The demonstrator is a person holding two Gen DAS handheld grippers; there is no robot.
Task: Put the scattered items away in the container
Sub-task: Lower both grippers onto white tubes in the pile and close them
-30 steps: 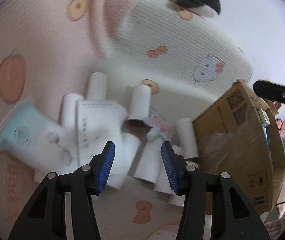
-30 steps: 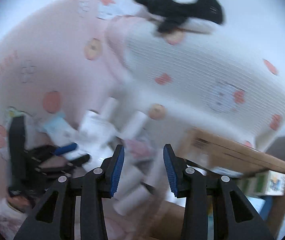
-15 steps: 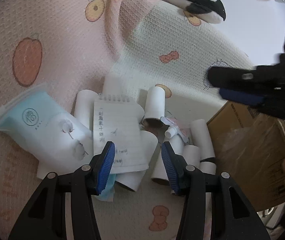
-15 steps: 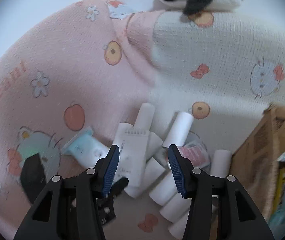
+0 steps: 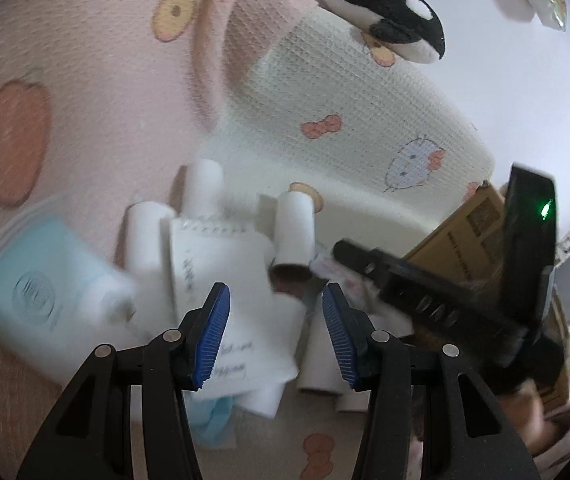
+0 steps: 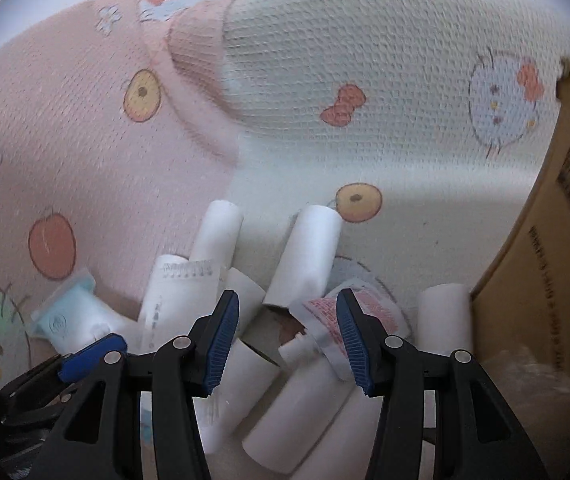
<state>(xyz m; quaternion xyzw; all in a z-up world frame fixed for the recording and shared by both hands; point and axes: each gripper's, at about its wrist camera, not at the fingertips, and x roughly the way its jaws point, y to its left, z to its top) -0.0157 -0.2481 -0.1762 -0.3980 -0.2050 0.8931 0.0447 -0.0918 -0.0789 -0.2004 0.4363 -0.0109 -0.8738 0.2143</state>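
Several white paper rolls (image 6: 309, 254) lie in a heap on the bed beside a white notepad (image 5: 221, 276), a light blue pouch (image 5: 41, 292) and a small pink-printed sachet (image 6: 349, 320). The brown cardboard box (image 6: 545, 264) stands at the right. My right gripper (image 6: 287, 338) is open and empty, low over the rolls, with the sachet between its fingers. My left gripper (image 5: 273, 334) is open and empty just above the notepad (image 6: 183, 300). The right gripper's black body (image 5: 445, 300) crosses the left wrist view.
A pink and cream patterned blanket (image 5: 105, 80) covers the bed and rises into a hump behind the heap. An orca plush (image 5: 389, 36) lies on top of the hump. The box (image 5: 469, 220) borders the heap on the right.
My right gripper has dropped down and forward, close over the rolls and sachet. My left gripper has moved closer to the notepad. Both stay open.
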